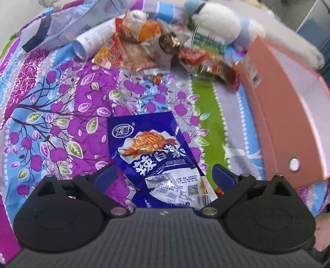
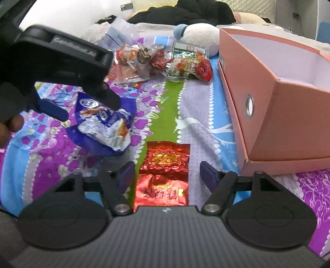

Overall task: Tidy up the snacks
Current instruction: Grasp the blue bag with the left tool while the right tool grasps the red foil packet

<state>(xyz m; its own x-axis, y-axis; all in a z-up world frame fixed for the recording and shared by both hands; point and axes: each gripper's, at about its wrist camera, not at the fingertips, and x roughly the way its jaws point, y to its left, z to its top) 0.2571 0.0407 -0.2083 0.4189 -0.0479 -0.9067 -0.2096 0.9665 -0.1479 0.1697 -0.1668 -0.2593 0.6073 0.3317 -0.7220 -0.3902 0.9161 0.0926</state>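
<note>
A blue snack packet (image 1: 152, 152) lies crumpled on the flowered bedspread (image 1: 68, 115). It sits between the wide-apart fingers of my left gripper (image 1: 165, 175), which is open and does not press on it. The right wrist view shows the same packet (image 2: 103, 127) under the left gripper (image 2: 82, 107). Two red foil packets (image 2: 166, 156) lie on the bedspread between the fingers of my right gripper (image 2: 168, 171). That gripper is open, with a gap on both sides. A pile of snack packets (image 1: 144, 47) (image 2: 154, 59) lies further back.
An open pink cardboard box (image 1: 288, 113) (image 2: 278, 103) stands at the right, white inside. A white and blue plush toy (image 1: 216, 18) (image 2: 200, 31) lies behind the pile. A white tube (image 1: 92, 39) and a bluish pack (image 1: 47, 31) lie at the back left. Dark clothes (image 2: 185, 10) are heaped at the far end.
</note>
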